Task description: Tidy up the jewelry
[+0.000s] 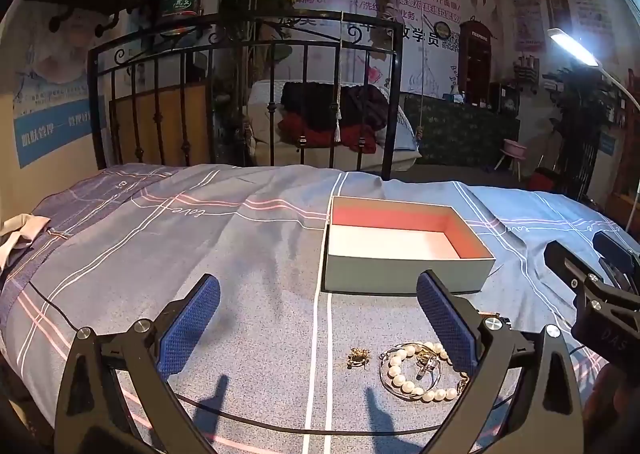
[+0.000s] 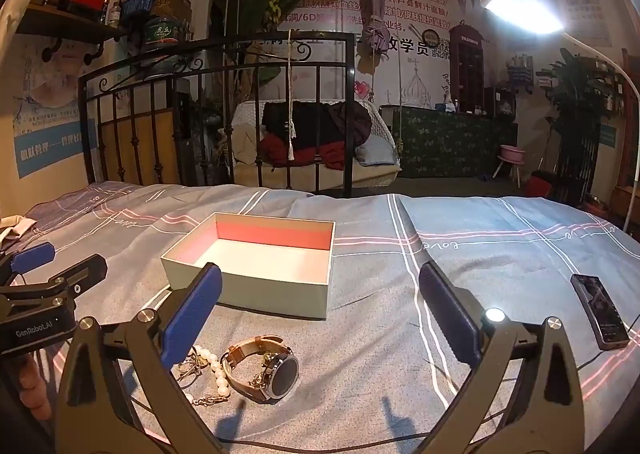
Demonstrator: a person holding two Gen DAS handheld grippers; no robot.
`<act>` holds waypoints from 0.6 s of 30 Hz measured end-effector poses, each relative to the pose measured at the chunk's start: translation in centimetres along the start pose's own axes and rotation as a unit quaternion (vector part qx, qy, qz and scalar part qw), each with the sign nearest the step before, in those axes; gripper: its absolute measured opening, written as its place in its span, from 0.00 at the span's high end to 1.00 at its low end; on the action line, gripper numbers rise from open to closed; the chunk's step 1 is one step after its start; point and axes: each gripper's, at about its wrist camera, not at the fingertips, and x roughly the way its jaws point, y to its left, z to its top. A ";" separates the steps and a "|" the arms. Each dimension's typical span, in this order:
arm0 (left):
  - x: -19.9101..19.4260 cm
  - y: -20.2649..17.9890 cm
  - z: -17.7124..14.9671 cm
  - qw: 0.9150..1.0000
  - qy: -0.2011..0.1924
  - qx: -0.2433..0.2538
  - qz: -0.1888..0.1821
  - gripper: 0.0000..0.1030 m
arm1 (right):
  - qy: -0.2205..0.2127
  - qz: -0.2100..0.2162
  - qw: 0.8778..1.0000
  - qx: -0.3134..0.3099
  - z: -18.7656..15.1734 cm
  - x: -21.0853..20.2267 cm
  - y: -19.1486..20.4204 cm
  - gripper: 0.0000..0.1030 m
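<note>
An open pale green box with a pink and white inside stands empty on the bed; it also shows in the right wrist view. In the left wrist view a small gold brooch and a pearl bracelet with a silver bangle lie in front of the box. My left gripper is open above them, empty. In the right wrist view a wristwatch lies beside the pearl bracelet and gold pieces. My right gripper is open and empty, just above and behind the watch.
The bed has a blue-grey checked sheet. A black phone lies on it at the right. A black iron bed frame stands behind. The right gripper shows at the edge of the left wrist view, the left one in the right.
</note>
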 end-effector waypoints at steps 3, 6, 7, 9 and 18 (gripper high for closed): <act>0.2 0.0 -0.1 1.000 0.005 0.002 -0.004 0.06 | 0.002 -0.002 1.000 0.002 -0.2 0.2 0.0 0.05; -0.1 0.1 -0.2 1.000 0.004 0.002 -0.007 0.06 | 0.004 -0.003 1.000 0.004 -0.5 0.3 0.0 0.05; 0.0 0.2 -0.2 1.000 0.005 0.001 -0.008 0.06 | 0.005 -0.003 1.000 0.004 -0.5 0.3 0.0 0.05; 0.0 0.2 -0.3 1.000 0.005 -0.002 -0.012 0.06 | 0.005 -0.004 1.000 0.004 -0.4 0.3 0.0 0.05; 0.1 0.3 -0.5 1.000 0.005 -0.004 -0.011 0.06 | 0.008 -0.005 1.000 0.006 -0.4 0.5 0.0 0.05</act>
